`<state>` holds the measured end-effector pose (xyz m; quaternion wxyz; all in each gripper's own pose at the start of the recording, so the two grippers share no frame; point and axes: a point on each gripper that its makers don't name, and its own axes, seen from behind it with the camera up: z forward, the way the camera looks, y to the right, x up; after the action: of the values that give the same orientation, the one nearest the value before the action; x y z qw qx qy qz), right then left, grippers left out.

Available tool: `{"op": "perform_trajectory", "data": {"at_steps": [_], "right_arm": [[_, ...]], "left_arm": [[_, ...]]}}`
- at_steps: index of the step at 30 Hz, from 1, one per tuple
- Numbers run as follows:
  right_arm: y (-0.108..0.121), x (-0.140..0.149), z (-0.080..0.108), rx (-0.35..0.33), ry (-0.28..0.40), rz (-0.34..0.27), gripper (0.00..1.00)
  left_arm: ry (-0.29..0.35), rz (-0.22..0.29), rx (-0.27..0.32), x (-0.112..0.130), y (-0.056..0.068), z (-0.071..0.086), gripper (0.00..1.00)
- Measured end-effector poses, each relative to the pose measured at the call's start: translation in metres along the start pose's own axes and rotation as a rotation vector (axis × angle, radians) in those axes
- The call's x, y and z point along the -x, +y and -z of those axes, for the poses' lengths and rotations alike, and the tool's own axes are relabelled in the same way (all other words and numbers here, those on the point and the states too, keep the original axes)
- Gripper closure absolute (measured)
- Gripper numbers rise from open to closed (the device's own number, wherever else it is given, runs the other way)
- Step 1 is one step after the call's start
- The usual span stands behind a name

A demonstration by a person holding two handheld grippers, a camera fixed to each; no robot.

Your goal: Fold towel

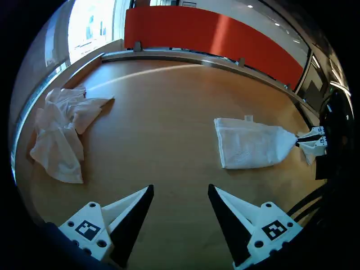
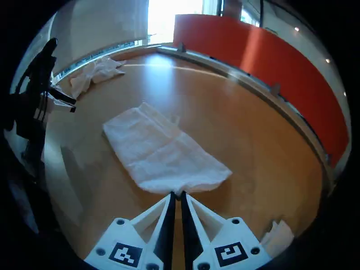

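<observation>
A white folded towel [image 1: 249,144] lies flat on the wooden table [image 1: 171,112], right of centre in the left gripper view. Its right end is gathered to a point where my right gripper [image 1: 313,139] pinches it. In the right gripper view the same towel [image 2: 162,153] stretches away from my right gripper [image 2: 177,195], whose fingers are shut on its near edge. My left gripper [image 1: 180,189] hovers open over bare wood, well short of the towel, with nothing between its fingers. The left gripper [image 2: 63,101] also appears far left in the right gripper view.
A crumpled heap of white towels [image 1: 63,130] lies at the table's far left, also seen as towels [image 2: 96,72]. An orange panel [image 1: 211,36] and a metal rail [image 1: 189,56] bound the far edge. A scrap of white cloth [image 2: 276,236] sits beside the right gripper.
</observation>
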<state>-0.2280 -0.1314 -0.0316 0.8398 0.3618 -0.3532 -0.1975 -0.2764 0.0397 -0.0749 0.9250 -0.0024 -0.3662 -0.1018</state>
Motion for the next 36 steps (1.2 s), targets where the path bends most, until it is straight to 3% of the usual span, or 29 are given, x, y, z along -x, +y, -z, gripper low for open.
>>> {"op": "perform_trajectory", "data": {"at_steps": [12, 24, 32, 36], "right_arm": [[-0.025, -0.079, -0.003, -0.037, 0.085, 0.113, 0.91], [-0.053, -0.1, -0.018, -0.09, 0.084, 0.174, 0.91], [-0.09, -0.124, -0.045, -0.158, 0.086, 0.223, 0.91], [-0.116, -0.124, -0.069, -0.206, 0.062, 0.241, 0.91]], "left_arm": [[0.026, 0.03, 0.009, -0.006, -0.003, 0.013, 0.11], [0.038, 0.056, 0.02, -0.011, -0.009, 0.03, 0.11], [0.067, 0.08, 0.012, -0.019, -0.019, 0.053, 0.11], [0.082, 0.091, 0.002, -0.02, -0.025, 0.063, 0.11]]}}
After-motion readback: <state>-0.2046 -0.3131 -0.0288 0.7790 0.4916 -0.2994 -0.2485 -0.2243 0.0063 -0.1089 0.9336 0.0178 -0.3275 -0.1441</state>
